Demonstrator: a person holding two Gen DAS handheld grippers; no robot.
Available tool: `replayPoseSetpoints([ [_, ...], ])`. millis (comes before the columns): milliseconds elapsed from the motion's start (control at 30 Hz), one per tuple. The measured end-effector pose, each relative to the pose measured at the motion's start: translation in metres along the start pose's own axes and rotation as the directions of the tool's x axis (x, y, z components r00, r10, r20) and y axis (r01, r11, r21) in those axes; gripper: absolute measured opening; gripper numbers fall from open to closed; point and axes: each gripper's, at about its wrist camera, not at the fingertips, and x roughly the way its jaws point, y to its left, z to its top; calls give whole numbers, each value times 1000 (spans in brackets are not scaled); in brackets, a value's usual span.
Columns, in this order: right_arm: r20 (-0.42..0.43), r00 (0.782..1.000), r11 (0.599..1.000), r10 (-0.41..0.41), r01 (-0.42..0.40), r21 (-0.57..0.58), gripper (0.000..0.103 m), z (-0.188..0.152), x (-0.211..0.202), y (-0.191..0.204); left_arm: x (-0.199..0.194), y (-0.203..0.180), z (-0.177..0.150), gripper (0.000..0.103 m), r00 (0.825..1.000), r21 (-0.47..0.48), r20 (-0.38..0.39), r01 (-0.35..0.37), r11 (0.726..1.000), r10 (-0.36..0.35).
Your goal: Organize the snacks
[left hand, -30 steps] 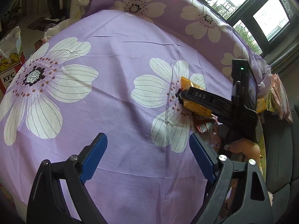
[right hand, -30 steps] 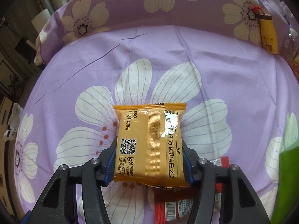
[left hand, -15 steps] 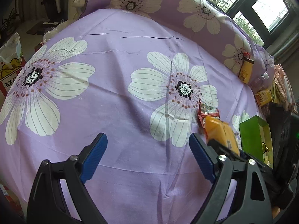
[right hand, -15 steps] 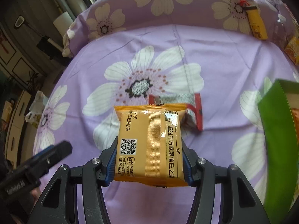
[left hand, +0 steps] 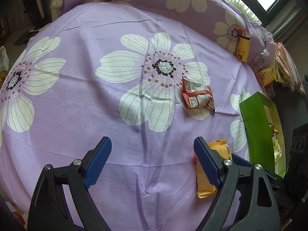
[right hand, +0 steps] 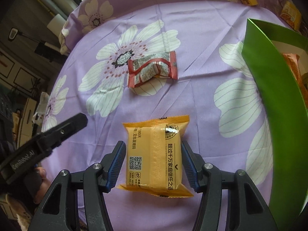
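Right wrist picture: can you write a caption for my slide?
The right claw, its jaws opening, has an orange snack pack between them above the purple flowered cloth, near a green box and a red packet.

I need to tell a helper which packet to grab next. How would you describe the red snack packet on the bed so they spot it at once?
On the purple flowered sheet, find the big white flower with the dark centre. The red snack packet lies crumpled on its petals, left of the green box. Unlike the orange packet between the right claw's pads, it is red with silver panels and nothing touches it.

Black plastic gripper [right hand: 154,161] frames with ribbed blue finger pads [right hand: 116,165]. Silver screws at the pivots. White "GenRobot.AI" lettering along one arm.
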Motion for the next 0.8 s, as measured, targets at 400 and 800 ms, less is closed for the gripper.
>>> replayPoseSetpoints([
  [400,101,987,985,122,-133,113,64,7,-26,-36,19,-47,-23,69,966,63,-137,228,972,-217],
  [800,8,979,966,206,-205,155,53,4,0,-38,34,-69,-37,48,950,108,-172,283,953,-262],
])
